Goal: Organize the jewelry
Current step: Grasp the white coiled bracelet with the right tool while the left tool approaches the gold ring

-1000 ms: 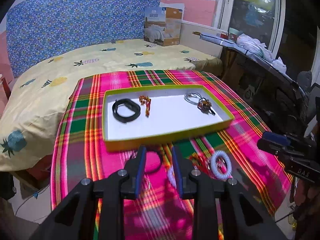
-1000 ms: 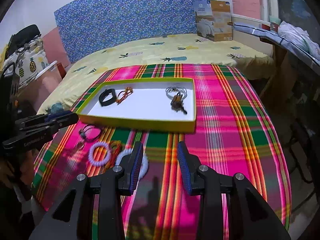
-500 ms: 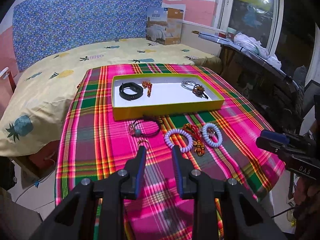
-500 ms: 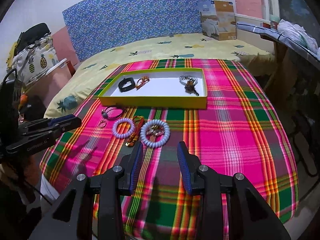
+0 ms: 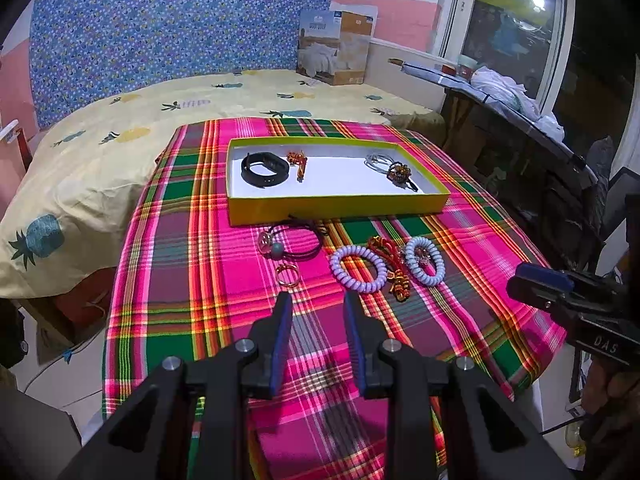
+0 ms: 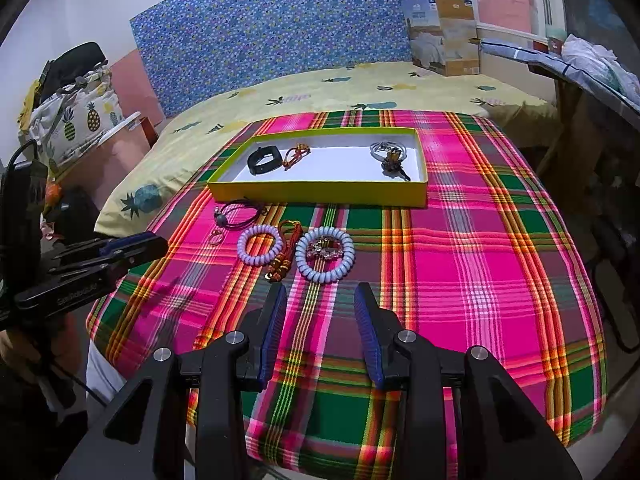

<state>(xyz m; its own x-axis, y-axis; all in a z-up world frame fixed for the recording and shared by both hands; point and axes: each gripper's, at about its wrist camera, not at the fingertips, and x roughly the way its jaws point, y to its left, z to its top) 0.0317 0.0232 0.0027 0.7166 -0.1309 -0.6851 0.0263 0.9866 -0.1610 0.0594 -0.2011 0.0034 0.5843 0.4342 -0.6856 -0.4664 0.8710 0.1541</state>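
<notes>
A yellow-green tray (image 5: 340, 204) (image 6: 320, 196) on the plaid cloth holds a black band (image 5: 265, 169), an orange cord (image 5: 298, 159), a silver ring bundle (image 5: 378, 159) and a beaded charm (image 5: 399, 172). In front of it lie a black cord bracelet (image 5: 294, 240), a gold ring (image 5: 287, 274), two pale coil bracelets (image 5: 359, 269) (image 5: 425, 266) and a red-gold cord (image 5: 394, 268). My left gripper (image 5: 316, 304) is open and empty, held short of the loose pieces. My right gripper (image 6: 320, 294) is open and empty, just short of the right coil bracelet (image 6: 325, 259).
The plaid cloth (image 6: 480, 248) covers a small table with its edges close on the left, right and front. A bed with a pineapple sheet (image 5: 100, 152) lies behind. A cardboard box (image 5: 336, 52) and a cluttered ledge (image 5: 500, 92) stand at the back right.
Both grippers have pulled back and up from the tray, so the loose jewelry in front of it has come into full view. Both stay open and empty.
</notes>
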